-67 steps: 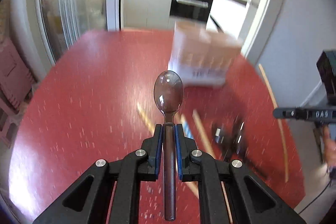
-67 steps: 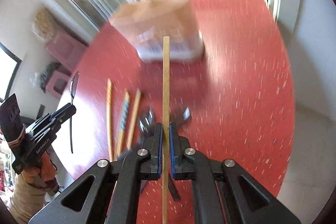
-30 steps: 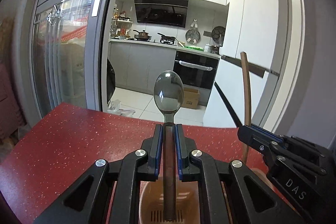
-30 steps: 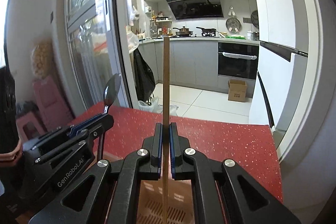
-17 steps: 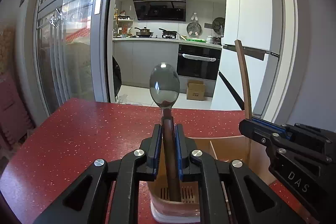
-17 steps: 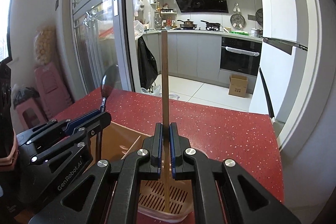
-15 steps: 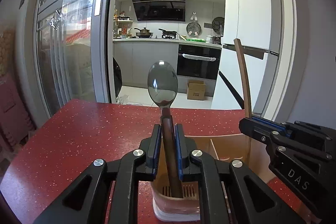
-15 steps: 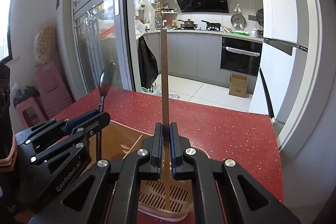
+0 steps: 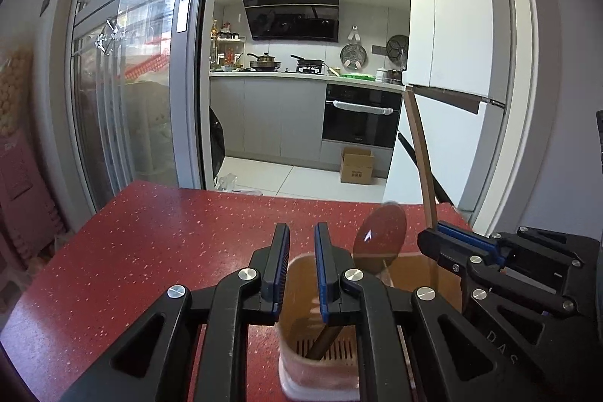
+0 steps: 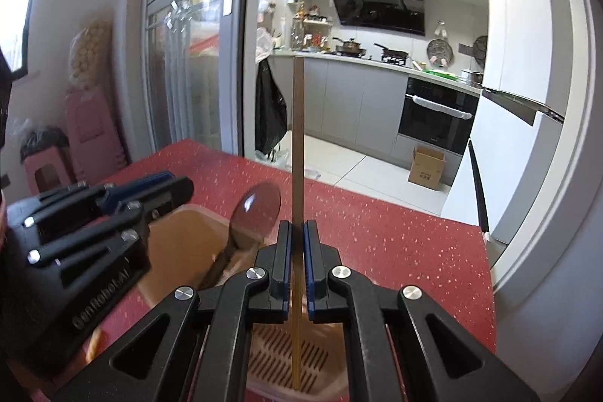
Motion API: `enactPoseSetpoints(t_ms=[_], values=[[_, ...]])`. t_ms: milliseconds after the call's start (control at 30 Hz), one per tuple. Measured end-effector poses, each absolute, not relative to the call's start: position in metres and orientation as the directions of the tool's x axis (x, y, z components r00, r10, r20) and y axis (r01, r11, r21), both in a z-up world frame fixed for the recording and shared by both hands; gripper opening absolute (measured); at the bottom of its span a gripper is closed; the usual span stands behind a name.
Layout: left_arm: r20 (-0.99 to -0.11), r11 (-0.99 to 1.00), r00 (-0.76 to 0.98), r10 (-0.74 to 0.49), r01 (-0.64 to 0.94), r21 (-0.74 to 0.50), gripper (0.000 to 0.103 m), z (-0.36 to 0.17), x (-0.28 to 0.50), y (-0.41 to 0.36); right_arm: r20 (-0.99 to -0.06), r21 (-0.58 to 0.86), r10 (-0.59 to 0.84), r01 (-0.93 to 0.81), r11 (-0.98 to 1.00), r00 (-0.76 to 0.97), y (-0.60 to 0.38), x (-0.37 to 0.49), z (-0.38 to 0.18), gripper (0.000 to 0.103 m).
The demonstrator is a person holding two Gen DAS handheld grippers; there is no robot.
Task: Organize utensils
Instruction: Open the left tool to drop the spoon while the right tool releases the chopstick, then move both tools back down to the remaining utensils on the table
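A brownish see-through utensil holder (image 9: pixel 301 289) (image 10: pixel 177 251) stands on the red table (image 9: pixel 150 251), right under both grippers. The metal spoon (image 9: pixel 380 236) (image 10: pixel 256 210) stands in it, handle down, leaning to the right against the rim. My left gripper (image 9: pixel 301 232) (image 10: pixel 177 187) hangs over the holder's left compartment, open, with nothing between its pads. My right gripper (image 10: pixel 297 228) (image 9: pixel 433 236) is shut on a wooden chopstick (image 10: pixel 298 138) (image 9: pixel 418 153), held upright. The chopstick's lower end reaches down to the slotted bottom of the right compartment.
The red table (image 10: pixel 395 243) ends a short way beyond the holder. A glass sliding door (image 9: pixel 132 81) is at the left, a white fridge (image 9: pixel 452 44) at the right, and the kitchen lies behind. Pink stools (image 10: pixel 90 134) stand at the left.
The spoon has slipped out of my left gripper's jaws and dropped into the holder, tipping to the right. My right gripper has sunk a little with the chopstick.
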State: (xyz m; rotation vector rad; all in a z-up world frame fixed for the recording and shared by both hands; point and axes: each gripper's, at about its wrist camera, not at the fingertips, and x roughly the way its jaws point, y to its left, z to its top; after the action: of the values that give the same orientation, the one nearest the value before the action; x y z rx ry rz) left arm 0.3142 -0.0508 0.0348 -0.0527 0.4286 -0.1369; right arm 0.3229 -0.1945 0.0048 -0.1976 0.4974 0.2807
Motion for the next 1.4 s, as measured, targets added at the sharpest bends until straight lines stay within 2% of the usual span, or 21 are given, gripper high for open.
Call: enactPoseSetpoints(t_ms=[100,167,200,300,433,633,667,700,733,833,1100,1267,1400], values=[[-0.438,0.991,0.890,-0.130,0.103,-0.085,0.041,0.036,0.305,-0.045,-0.530,-0.076,0.231,-0.317,0.945,0.816,-0.201,0.321,0.004,0.020],[-0.459,0.994,0.882,-0.111,0.089,-0.070,0.041,0.038,0.297,-0.041,-0.542,-0.023,0.239,-0.298,0.954,0.806,-0.210,0.320,0.007,0.051],[-0.475,0.995,0.874,-0.101,0.085,-0.056,0.041,0.038,0.293,-0.039,-0.542,0.002,0.246,-0.291,0.957,0.804,-0.214,0.318,0.010,0.052],[-0.518,0.996,0.851,-0.085,0.082,-0.028,0.041,0.038,0.280,-0.033,-0.534,0.047,0.253,-0.270,0.962,0.807,-0.226,0.307,0.019,0.053],[-0.586,0.996,0.807,-0.076,0.083,-0.015,0.041,0.032,0.255,-0.022,-0.551,0.093,0.262,-0.254,0.963,0.792,-0.238,0.283,0.028,0.062],[-0.656,0.995,0.748,-0.097,0.092,-0.041,0.041,0.017,0.205,-0.004,-0.639,0.148,0.266,-0.224,0.963,0.722,-0.248,0.240,0.021,0.068],[-0.669,0.995,0.736,-0.101,0.092,-0.049,0.045,0.013,0.196,-0.001,-0.661,0.167,0.272,-0.217,0.962,0.699,-0.251,0.231,0.015,0.069],[-0.678,0.994,0.727,-0.103,0.090,-0.054,0.078,0.010,0.189,0.001,-0.675,0.181,0.277,-0.211,0.961,0.684,-0.253,0.225,0.011,0.069],[-0.687,0.995,0.720,-0.099,0.078,-0.061,0.103,0.007,0.180,0.004,-0.695,0.201,0.286,-0.203,0.958,0.660,-0.254,0.216,0.005,0.069],[-0.673,0.995,0.733,-0.099,0.053,-0.088,0.103,0.002,0.152,0.012,-0.733,0.216,0.281,-0.180,0.960,0.619,-0.256,0.195,-0.010,0.069],[-0.779,0.991,0.620,-0.093,-0.017,-0.132,0.103,-0.036,0.124,0.029,-0.816,0.266,0.291,-0.122,0.956,0.500,-0.255,0.153,-0.048,0.070],[-0.825,0.986,0.554,-0.107,-0.047,-0.160,0.103,-0.058,0.122,0.041,-0.853,0.227,0.264,-0.135,0.964,0.451,-0.250,0.134,-0.066,0.070],[-0.849,0.987,0.524,-0.073,-0.085,-0.137,0.103,-0.068,0.125,0.045,-0.874,0.192,0.246,-0.167,0.967,0.420,-0.243,0.127,-0.075,0.070]])
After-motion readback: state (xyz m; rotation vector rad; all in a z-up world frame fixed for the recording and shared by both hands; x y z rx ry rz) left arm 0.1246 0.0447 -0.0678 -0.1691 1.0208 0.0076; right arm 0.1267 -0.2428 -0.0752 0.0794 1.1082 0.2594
